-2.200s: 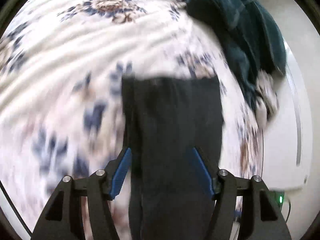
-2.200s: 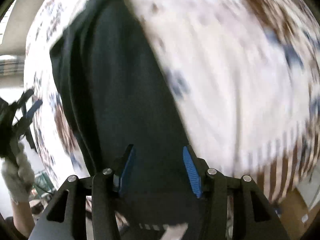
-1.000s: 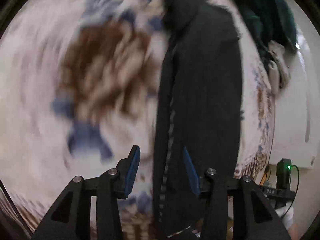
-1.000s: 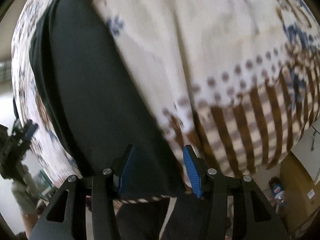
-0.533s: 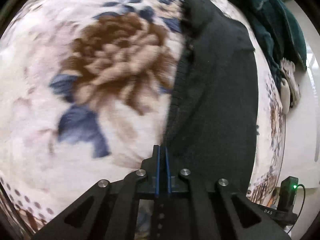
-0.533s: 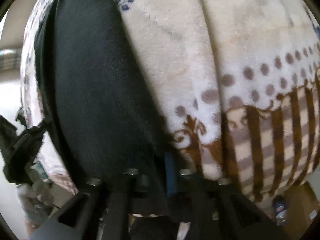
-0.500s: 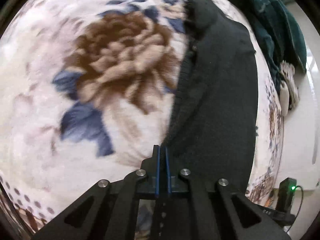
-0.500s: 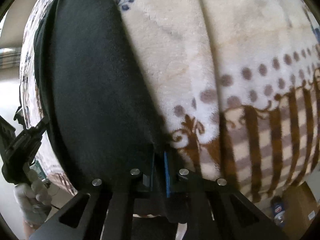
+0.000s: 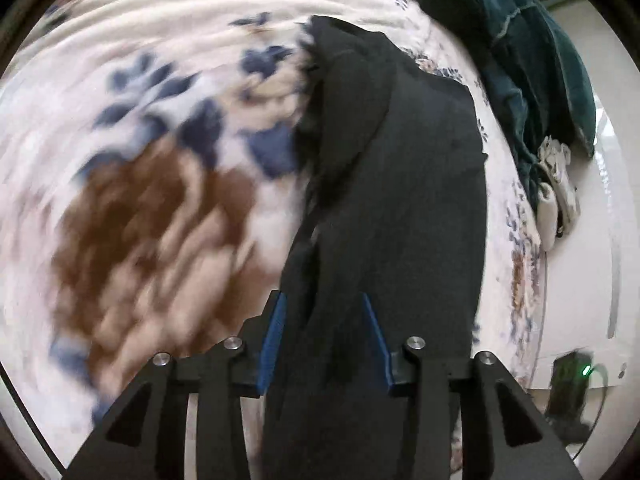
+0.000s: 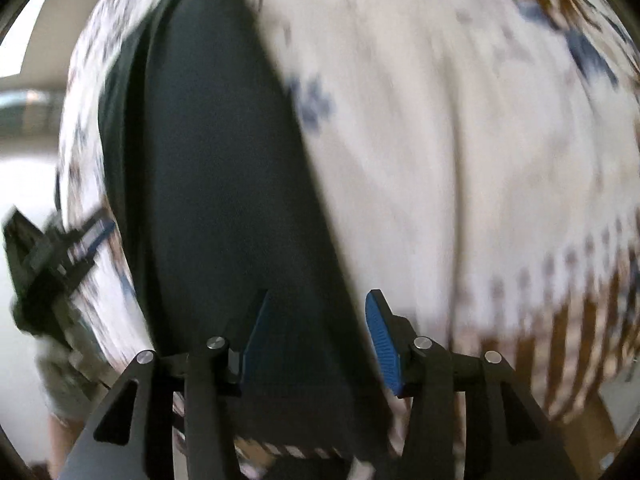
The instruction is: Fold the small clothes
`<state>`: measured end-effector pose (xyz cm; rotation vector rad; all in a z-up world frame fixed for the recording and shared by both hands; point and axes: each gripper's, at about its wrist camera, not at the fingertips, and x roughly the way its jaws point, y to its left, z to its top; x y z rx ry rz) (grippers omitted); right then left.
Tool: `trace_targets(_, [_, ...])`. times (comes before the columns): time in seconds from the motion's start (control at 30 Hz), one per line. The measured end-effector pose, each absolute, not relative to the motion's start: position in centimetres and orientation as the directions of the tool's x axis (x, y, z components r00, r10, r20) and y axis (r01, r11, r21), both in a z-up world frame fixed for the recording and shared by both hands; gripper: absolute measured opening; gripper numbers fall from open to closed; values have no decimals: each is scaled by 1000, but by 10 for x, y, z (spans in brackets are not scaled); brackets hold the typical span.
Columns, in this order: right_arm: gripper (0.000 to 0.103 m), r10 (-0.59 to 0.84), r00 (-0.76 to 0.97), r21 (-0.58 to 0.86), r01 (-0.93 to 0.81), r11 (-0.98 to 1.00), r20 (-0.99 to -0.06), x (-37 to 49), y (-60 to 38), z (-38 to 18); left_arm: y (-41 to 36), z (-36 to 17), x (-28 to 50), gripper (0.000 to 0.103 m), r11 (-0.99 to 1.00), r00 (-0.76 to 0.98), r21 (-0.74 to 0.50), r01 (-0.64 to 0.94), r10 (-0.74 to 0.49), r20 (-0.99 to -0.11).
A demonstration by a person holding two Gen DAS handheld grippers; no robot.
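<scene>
A cream blanket [image 9: 168,92] printed with brown blossoms and navy leaves covers the supporting surface, its pile rippled toward twelve o'clock; a long, narrow black garment [image 9: 400,200] lies flat on it, running from six o'clock up toward twelve; a rumpled teal garment [image 9: 532,60] is heaped on the blanket at about two o'clock; from the right wrist, the blanket's border [image 10: 560,344] of brown stripes and dots shows near four o'clock.

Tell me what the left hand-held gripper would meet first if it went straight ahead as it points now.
Probably the black garment: it lies between and ahead of the open fingers of the left hand-held gripper. Past it comes the floral blanket. Blur leaves depth uncertain.
</scene>
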<state>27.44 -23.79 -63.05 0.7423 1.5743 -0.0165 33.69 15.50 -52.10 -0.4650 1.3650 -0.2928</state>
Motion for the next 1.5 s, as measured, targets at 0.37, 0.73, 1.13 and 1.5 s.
trace_targets(0.37, [7, 384, 110, 385, 496, 778, -917, 370, -246, -665, 176, -534, 355, 4, 892, 207, -450, -38, -434, -877])
trace_targets(0.73, [51, 491, 63, 456, 491, 742, -869, 346, -250, -639, 194, -507, 277, 38, 828, 83, -556, -74, -551, -830])
trace_targets(1.13, [51, 558, -191, 378, 558, 738, -808, 176, -219, -665, 165, -530, 112, 39, 836, -104, -515, -188, -538, -836])
trace_targets(1.5, [5, 460, -189, 340, 451, 825, -867, 139, -172, -656, 163, -501, 79, 5, 839, 44, -503, -207, -505, -862])
